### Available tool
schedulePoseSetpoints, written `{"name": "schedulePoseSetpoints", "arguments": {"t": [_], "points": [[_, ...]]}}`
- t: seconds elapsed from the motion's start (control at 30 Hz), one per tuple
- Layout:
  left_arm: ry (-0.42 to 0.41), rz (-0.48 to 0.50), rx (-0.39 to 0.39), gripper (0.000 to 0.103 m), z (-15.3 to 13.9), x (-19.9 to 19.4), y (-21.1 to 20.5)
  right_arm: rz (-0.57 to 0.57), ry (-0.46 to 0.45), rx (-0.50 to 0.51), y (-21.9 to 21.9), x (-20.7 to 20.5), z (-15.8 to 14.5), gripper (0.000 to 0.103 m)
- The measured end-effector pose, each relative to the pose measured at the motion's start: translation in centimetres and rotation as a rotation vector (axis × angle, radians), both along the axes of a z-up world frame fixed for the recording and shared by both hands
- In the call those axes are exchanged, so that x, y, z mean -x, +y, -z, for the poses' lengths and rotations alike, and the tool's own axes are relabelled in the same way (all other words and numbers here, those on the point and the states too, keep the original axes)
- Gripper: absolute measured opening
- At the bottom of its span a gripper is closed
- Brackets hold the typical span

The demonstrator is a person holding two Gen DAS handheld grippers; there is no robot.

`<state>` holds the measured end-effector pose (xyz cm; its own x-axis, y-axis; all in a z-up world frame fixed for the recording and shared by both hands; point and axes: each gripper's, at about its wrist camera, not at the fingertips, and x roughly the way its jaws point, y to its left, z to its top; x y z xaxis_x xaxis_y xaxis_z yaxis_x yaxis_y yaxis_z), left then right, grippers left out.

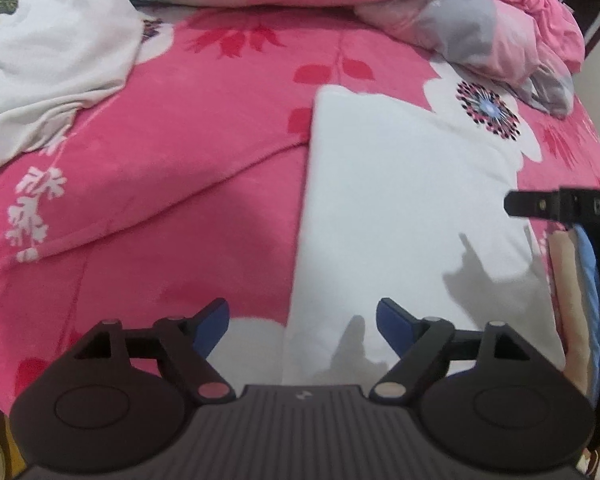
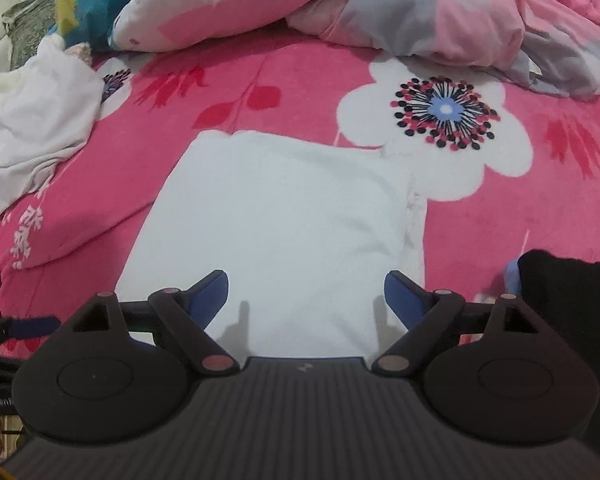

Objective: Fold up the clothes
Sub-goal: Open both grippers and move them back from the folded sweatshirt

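The left hand-held gripper (image 1: 302, 316) hangs over the pink flowered bedspread (image 1: 204, 120) with its blue-padded jaws spread and empty; the folded white garment (image 1: 400, 200) lies flat just ahead and to its right. The right hand-held gripper (image 2: 306, 292), jaws likewise spread and holding nothing, has that garment (image 2: 284, 216) straight ahead between its fingers. Only the left view catches the other tool at its right edge, lettered "DA" before the frame cuts it. A rumpled white cloth (image 2: 32, 128) lies well off to the left, and pink pillows (image 2: 440, 8) are heaped beyond.
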<state>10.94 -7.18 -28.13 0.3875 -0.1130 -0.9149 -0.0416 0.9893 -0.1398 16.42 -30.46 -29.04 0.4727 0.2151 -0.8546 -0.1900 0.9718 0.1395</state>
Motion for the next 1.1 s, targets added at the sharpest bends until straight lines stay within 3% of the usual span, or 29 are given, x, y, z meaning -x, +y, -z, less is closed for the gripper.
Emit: {"name": "schedulePoseSetpoints", "arguments": {"t": [0.07,0.23,0.3,0.6,0.7,0.9,1.1], "points": [[-0.01,-0.014,-0.001,0.086,-0.2,0.0,0.2,0.0,-0.019,0.001,0.3,0.6,-0.1,0.095],[-0.043,-0.035,-0.001,0.09,-0.7,0.4,0.4,0.01,-0.067,0.027,0.9,2.1,-0.4,0.096],[-0.056,-0.048,0.0,0.092,-0.9,0.5,0.5,0.028,-0.078,0.049,1.0,2.5,-0.6,0.101],[-0.074,-0.095,0.032,0.096,-1.3,0.3,1.4,0.077,-0.143,0.095,1.6,4.2,-1.8,0.102],[-0.093,-0.086,0.047,0.1,-1.7,0.2,2.1,0.094,-0.161,0.097,2.1,5.0,-2.1,0.102],[-0.055,-0.059,0.081,0.1,-1.9,-0.2,3.7,0.131,-0.187,0.145,3.7,6.4,-2.7,0.102],[-0.033,-0.021,0.054,0.1,-2.4,-0.2,5.1,0.203,-0.187,0.125,4.8,7.7,-3.6,0.102]]}}
